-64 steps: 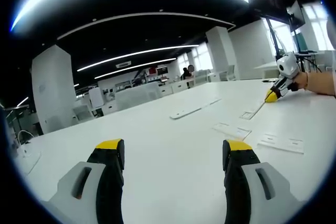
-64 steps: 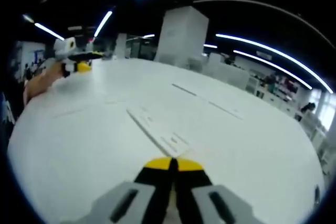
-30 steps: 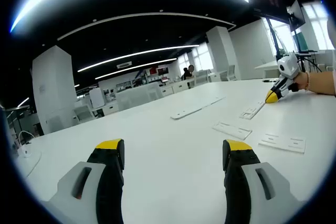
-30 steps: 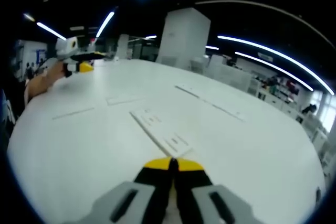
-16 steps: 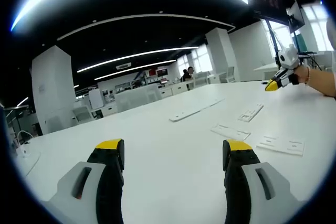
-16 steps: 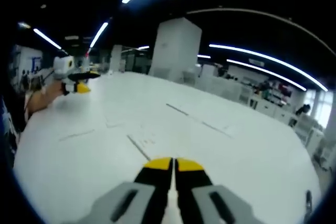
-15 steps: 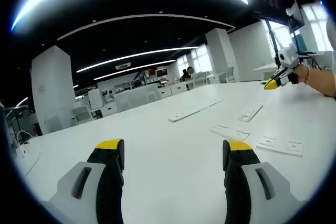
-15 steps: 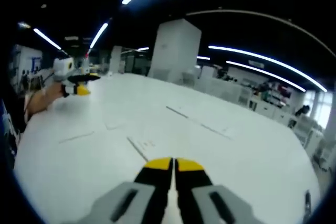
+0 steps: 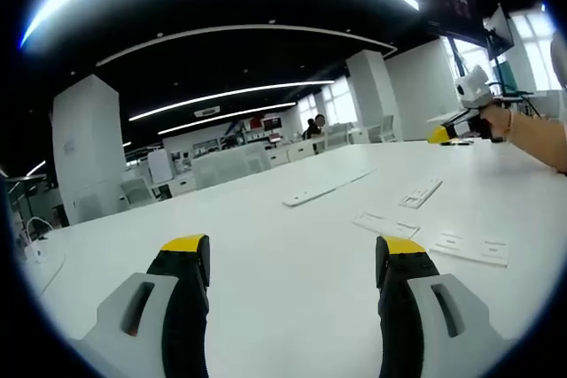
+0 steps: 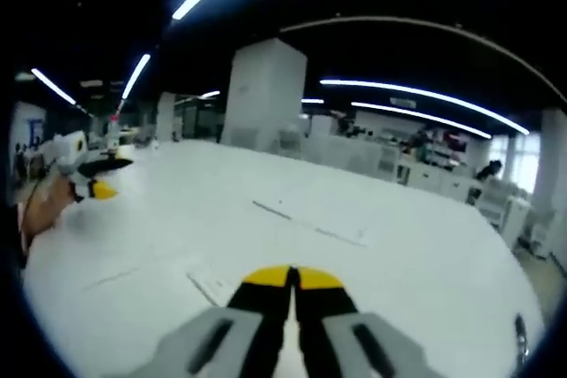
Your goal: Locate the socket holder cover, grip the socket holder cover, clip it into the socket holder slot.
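Above the white surface (image 9: 266, 245) | your left hand-held gripper (image 9: 294, 258) is wide open, holding nothing | your right hand-held gripper (image 10: 291, 279) is closed, holding nothing | socket holder cover (image 9: 422, 192) lies on the surface, beyond the long socket holder (image 9: 323, 189)

The right tool (image 9: 440, 135) has lifted away from the socket holder cover (image 9: 420, 192), jaws closed.

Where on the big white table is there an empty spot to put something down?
The table is bare in front of the open left gripper and off to its left. The crowded part is to its right: the long strip, the ridged piece and two flat plates lie there, apart from each other. The right gripper hangs above that side.
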